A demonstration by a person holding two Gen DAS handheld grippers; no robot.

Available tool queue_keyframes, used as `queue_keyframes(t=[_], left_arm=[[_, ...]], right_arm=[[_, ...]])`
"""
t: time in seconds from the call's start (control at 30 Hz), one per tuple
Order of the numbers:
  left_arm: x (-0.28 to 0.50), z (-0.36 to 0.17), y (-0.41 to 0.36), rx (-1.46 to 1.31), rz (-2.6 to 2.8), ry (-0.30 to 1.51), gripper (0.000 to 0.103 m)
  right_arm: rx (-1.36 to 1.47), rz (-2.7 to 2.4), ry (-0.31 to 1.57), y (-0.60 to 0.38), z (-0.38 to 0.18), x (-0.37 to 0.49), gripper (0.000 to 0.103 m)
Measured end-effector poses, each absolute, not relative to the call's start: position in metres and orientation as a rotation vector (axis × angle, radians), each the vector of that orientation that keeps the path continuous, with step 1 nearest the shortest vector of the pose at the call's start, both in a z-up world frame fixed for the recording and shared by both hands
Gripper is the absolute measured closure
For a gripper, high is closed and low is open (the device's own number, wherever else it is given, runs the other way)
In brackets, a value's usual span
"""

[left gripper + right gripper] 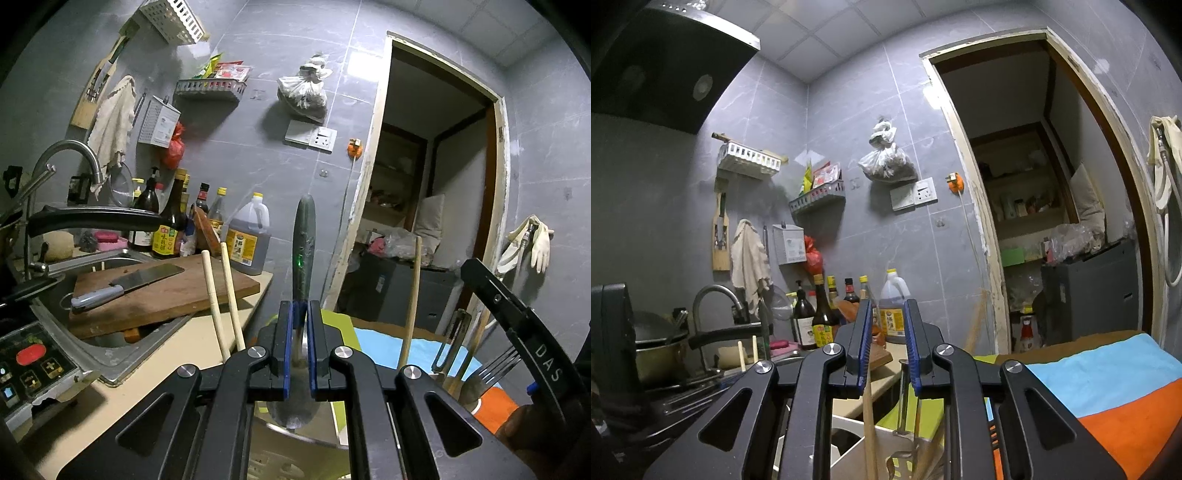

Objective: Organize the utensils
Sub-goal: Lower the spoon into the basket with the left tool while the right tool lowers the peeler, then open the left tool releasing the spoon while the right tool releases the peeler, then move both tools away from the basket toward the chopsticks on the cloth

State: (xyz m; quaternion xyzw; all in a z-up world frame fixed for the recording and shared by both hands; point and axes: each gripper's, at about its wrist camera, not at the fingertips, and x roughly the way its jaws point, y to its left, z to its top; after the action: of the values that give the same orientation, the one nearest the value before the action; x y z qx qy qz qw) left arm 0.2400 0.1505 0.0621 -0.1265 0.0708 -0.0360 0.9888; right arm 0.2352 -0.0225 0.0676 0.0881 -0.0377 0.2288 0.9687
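Observation:
My left gripper is shut on a metal spoon with a dark green handle; the handle points up and the bowl hangs below the jaws. Two pale chopsticks stand just left of it, a wooden stick and a fork to its right. The other gripper's black body shows at the right edge. My right gripper is open and empty, above a white utensil holder with a wooden stick and metal utensils in it.
A wooden cutting board with a cleaver lies over the sink. Sauce bottles line the wall. A faucet, a black pan handle and an induction cooker are at left. A blue-orange cloth lies right.

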Motion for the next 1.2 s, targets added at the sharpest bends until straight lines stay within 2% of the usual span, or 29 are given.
queue_keyframes(t=[0.13,0.23,0.47,0.67,0.77,0.8,0.9,0.97,1.03,1.2], left_arm=[[0.237,0.063,0.153,-0.265,-0.088,0.128,0.096],[0.233,0.065,0.153,-0.267,-0.095,0.115,0.091],[0.229,0.067,0.155,-0.294,-0.114,0.094,0.087],[0.219,0.075,0.156,-0.334,-0.145,0.052,0.073],[0.21,0.083,0.152,-0.351,-0.145,0.038,0.059],[0.209,0.085,0.151,-0.357,-0.137,0.04,0.05],[0.2,0.091,0.138,-0.333,-0.1,0.059,0.047],[0.195,0.094,0.128,-0.298,-0.084,0.061,0.039],[0.185,0.099,0.116,-0.266,-0.091,0.052,0.024],[0.171,0.106,0.094,-0.224,-0.142,0.043,0.011]], right_arm=[[0.182,0.463,-0.079,-0.024,0.068,0.235,0.086],[0.176,0.463,-0.089,-0.024,0.067,0.234,0.077],[0.162,0.443,-0.119,-0.025,0.069,0.229,0.075],[0.16,0.429,-0.173,-0.033,0.083,0.216,0.064],[0.172,0.43,-0.17,-0.043,0.091,0.209,0.056],[0.174,0.431,-0.172,-0.047,0.094,0.206,0.052],[0.152,0.425,-0.183,-0.064,0.102,0.192,0.04],[0.133,0.429,-0.178,-0.076,0.106,0.183,0.03],[0.113,0.432,-0.162,-0.087,0.109,0.176,0.027],[0.043,0.412,-0.113,-0.116,0.109,0.16,0.013]])
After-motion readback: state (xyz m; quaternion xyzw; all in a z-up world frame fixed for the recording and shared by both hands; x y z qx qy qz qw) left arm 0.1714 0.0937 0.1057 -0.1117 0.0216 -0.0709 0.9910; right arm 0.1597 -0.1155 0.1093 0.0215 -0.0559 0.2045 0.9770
